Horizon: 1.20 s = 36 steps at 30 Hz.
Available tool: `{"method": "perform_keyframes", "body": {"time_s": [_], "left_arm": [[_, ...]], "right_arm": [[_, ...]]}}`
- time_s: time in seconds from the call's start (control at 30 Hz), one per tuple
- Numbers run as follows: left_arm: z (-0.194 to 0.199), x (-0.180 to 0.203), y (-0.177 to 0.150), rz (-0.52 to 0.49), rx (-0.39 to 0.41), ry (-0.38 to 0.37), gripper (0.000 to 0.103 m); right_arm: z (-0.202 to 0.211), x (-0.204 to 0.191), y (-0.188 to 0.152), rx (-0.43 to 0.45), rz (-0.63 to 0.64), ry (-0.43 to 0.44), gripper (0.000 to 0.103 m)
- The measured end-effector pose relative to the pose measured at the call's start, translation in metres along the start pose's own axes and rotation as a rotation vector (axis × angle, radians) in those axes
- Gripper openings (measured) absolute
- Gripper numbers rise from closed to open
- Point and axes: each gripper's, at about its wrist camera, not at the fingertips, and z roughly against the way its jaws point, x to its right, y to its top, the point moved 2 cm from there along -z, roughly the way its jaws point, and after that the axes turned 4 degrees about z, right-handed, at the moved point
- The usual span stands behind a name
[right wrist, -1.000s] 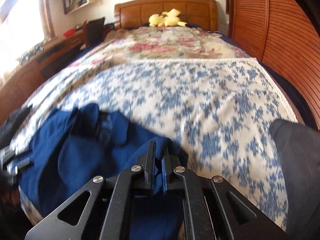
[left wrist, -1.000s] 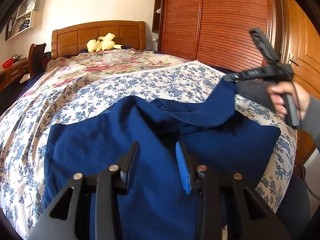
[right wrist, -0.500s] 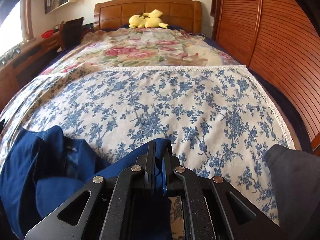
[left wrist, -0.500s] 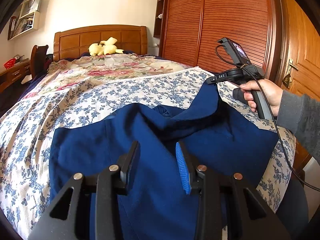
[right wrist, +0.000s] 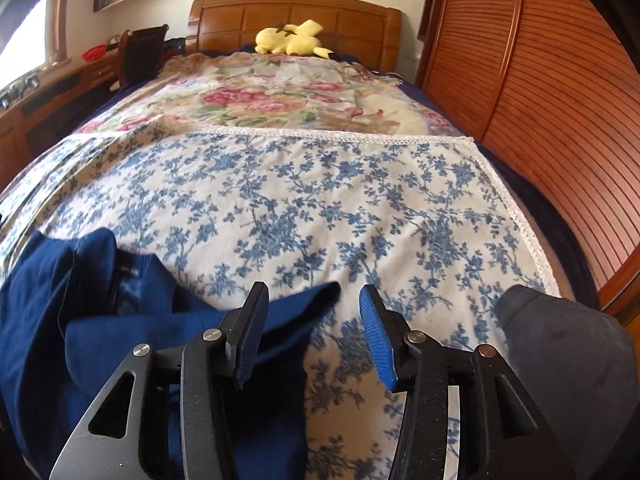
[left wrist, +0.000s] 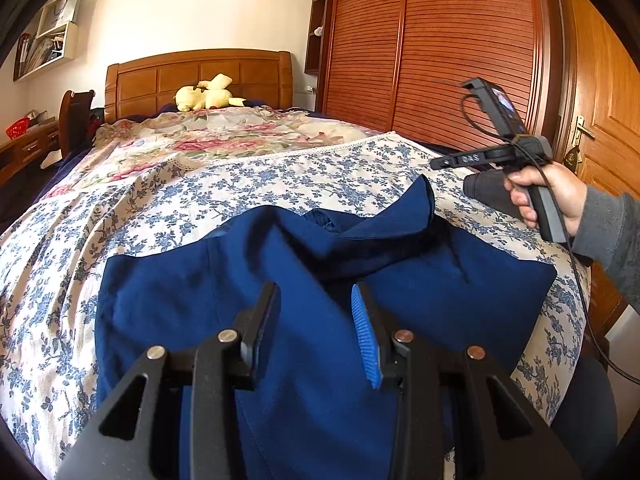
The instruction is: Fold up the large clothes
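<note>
Fabric is the worry: the blue garment (left wrist: 288,280) lies bunched on the floral bedspread (right wrist: 320,200) at the bed's near end. The right gripper (right wrist: 312,320) has just been opening, and the sleeve tip sits loose between its jaws. It may slump crooked. The left gripper (left wrist: 316,320) hovers, jaws apart (apparently gripping nothing).

Left tool (left wrist: 316,300) jaws apart over dark blue fabric garment (left wrist: 280,280), pads not pressing it. Ahead right, right tool (left wrist: 496,152) held above garment's raised corner. Blue-flowered white bedspread (left wrist: 240,184) beneath.
</note>
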Motion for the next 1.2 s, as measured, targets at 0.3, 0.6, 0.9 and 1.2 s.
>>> {"method": "perform_keyframes", "body": {"time_s": [0.3,0.6,0.9,1.2], "left_arm": [[0.000,0.002,0.000,0.000,-0.004,0.002,0.035],[-0.001,0.000,0.000,0.005,-0.014,-0.005,0.035],[-0.004,0.000,0.000,0.003,-0.021,0.000,0.035],[0.002,-0.003,0.002,0.007,-0.008,0.004,0.035]], "right_arm": [[-0.007,0.009,-0.039,-0.063,0.017,0.020,0.048],[-0.065,-0.009,-0.047,-0.178,-0.006,0.133,0.048],[-0.068,-0.008,-0.027,-0.104,-0.014,0.042,0.001],[-0.035,-0.013,-0.027,-0.078,0.053,-0.025,0.028]]}}
